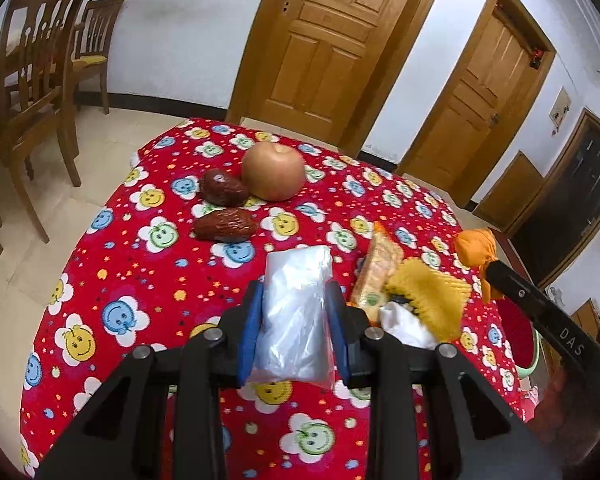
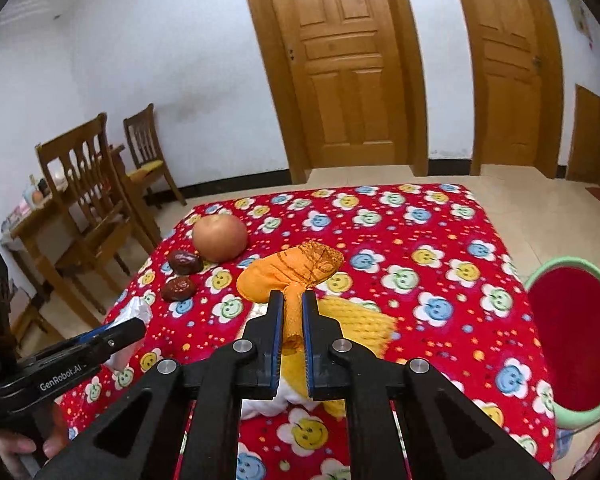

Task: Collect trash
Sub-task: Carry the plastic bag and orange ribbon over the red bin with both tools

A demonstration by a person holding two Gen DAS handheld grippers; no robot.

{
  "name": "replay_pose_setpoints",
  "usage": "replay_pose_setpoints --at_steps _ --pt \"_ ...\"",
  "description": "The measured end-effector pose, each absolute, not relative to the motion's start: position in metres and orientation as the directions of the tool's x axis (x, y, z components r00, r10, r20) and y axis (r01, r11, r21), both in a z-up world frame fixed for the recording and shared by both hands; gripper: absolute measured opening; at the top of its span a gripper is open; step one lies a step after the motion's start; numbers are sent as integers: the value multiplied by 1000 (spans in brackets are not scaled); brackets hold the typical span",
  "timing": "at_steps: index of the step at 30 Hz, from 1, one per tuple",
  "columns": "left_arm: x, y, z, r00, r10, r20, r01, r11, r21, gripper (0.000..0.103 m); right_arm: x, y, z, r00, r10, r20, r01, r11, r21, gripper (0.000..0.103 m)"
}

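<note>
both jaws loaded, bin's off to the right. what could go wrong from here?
1. Right gripper pinches only a narrow neck of the orange wrapper; its bulk hangs forward and may slip out.
2. Left gripper's clear plastic bag looks slick and could slide free.
3. The bin sits below the table edge, so a drop could miss.

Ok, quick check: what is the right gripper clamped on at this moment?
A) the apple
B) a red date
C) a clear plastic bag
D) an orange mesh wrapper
D: the right gripper has its jaws shut on the orange mesh wrapper, whose neck passes between the blue pads.
</note>
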State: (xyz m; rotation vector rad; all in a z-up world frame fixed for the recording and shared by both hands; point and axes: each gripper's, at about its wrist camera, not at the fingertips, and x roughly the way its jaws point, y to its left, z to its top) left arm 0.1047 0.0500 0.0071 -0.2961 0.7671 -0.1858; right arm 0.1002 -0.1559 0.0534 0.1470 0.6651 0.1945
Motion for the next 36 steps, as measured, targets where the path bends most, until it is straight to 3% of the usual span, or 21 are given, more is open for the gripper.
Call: replay_pose_setpoints --at_steps 22,36 --pt "103 -71 42 625 -453 -636 311 891 -330 31 35 -287 64 827 42 -561 139 951 276 9" --pt "105 -155 40 556 -500 -664 425 858 -289 31 14 -356 50 818 -69 -571 281 914 293 9"
